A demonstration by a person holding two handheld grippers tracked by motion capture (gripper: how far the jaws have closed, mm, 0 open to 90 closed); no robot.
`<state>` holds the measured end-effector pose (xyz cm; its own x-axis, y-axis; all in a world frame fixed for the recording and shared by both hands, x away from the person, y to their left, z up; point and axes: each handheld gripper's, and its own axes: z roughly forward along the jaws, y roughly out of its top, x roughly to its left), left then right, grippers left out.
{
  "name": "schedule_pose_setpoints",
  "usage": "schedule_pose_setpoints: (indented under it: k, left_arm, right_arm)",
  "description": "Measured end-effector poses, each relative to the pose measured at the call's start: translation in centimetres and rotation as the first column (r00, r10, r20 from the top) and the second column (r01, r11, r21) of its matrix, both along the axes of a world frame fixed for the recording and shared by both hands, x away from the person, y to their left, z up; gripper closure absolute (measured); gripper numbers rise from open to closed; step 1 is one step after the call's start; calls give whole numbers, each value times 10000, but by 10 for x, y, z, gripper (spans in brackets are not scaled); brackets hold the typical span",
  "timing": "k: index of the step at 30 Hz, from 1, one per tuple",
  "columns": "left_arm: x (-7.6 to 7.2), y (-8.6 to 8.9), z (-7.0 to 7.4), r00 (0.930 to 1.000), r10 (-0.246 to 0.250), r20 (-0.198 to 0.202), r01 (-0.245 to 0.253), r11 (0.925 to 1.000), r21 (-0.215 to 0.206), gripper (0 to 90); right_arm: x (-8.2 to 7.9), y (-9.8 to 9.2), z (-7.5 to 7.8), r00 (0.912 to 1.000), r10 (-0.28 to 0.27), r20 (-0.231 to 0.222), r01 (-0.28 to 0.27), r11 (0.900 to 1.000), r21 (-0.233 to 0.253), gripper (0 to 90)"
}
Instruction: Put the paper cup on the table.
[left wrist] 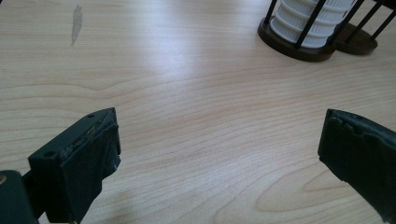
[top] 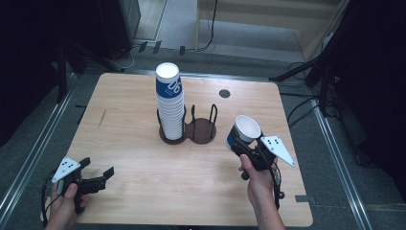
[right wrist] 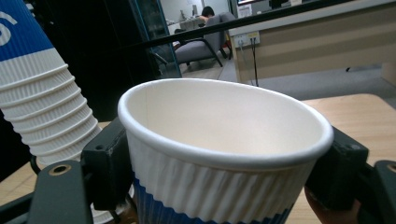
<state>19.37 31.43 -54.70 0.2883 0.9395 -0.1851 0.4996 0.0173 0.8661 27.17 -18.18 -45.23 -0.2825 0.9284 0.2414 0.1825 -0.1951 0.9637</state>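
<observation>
At about 7 o'clock on the counter [top: 143,182] the left gripper [top: 98,173] hovers low over bare wood, its fingers [left wrist: 88,158] spread wide with nothing between them; it looks idle for now. Near the counter's middle stands a dark two-ring cup holder [top: 203,132]. Its left ring carries a tall stack of cups [top: 170,103], white ribbed with a blue band on the top one, while the right ring stands empty. At about 4 o'clock the right gripper [top: 245,143] is raised off the counter and its fingers [right wrist: 107,163] are clamped on either side of a single paper cup [right wrist: 219,154], just under the rim, mouth tilted up toward the holder. The cup sits well apart from the stack, to its right. The step in hand looks like carrying this single cup between stack and holder, probably to the empty right ring. The next move calls for levelling the cup, lining it over that ring between the black uprights, and lowering it before easing the grip
</observation>
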Motion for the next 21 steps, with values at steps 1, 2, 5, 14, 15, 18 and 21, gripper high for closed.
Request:
schedule_pose_setpoints:
  k: [1,2,5,14,15,18,21]
  left_arm:
    - [0,-1,-1,10000,7,-48,-7,10000,71,0]
    - [0,-1,-1,10000,7,-48,-7,10000,71,0]
    - [1,-1,-2,10000,21,-59,-20,9999,128,0]
    - [2,-2,-5,9998,4,-186,1,9997,258,0]
    - [3,-3,-5,9998,14,-193,-9,9996,266,0]
    - [3,-2,-5,9998,26,-205,-21,9997,233,0]
    - [3,-3,-5,9998,47,-207,-41,9997,254,0]
  right_arm:
    - [0,-1,0,10000,-61,64,61,9999,-94,215]
    - [1,-1,0,9999,-99,118,101,9998,-180,215]
    - [4,-3,-1,9995,-219,245,228,9990,-385,215]
    - [14,-10,-4,9984,-339,443,379,9951,-915,215]
    - [15,-10,-4,9983,-376,434,417,9944,-974,215]
    - [17,-12,-6,9978,-472,459,519,9929,-1074,215]
    - [21,-13,-10,9974,-594,410,641,9902,-1238,215]
